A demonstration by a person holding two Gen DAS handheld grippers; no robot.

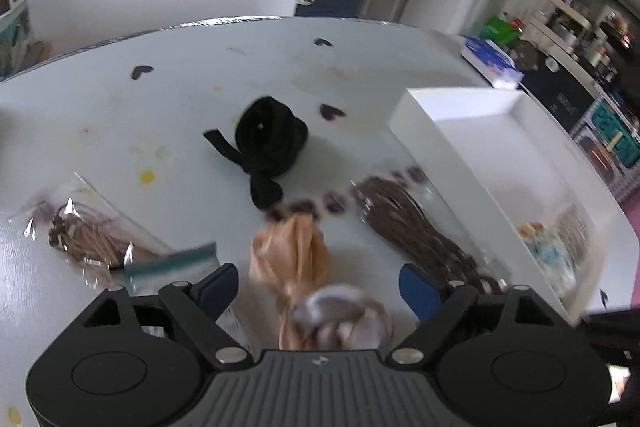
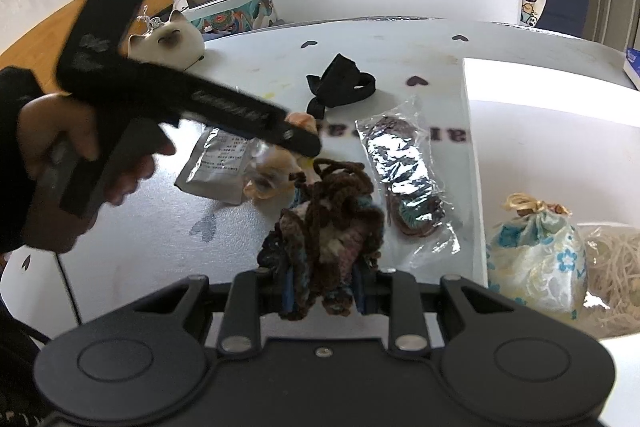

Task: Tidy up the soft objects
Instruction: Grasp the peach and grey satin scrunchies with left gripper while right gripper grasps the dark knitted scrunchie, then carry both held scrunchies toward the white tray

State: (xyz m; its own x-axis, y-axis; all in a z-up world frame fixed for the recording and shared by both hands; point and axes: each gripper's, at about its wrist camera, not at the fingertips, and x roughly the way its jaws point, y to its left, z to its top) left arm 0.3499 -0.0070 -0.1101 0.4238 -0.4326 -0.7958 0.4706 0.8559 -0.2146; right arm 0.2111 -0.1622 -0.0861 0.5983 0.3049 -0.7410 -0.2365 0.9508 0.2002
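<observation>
Left tongs (image 1: 318, 277) released, blue pads wide, straddling without pressing a peach fabric bundle (image 1: 294, 259) that lies directly ahead between them on the table (image 1: 120, 115), long axis running along the pointing line, knotted grey end nearest the camera. Right tongs (image 2: 320, 291) clenched on a brown-and-teal crocheted yarn piece (image 2: 326, 223), loopy and limp, hanging just left of the white tray (image 2: 468, 131), so nearer to it than the left. Elsewhere: black ribbed band (image 1: 268, 143), coiled, matte; two crinkly clear bags of brown cord; brocade pouch (image 2: 536, 259), glossy, in the tray.
</observation>
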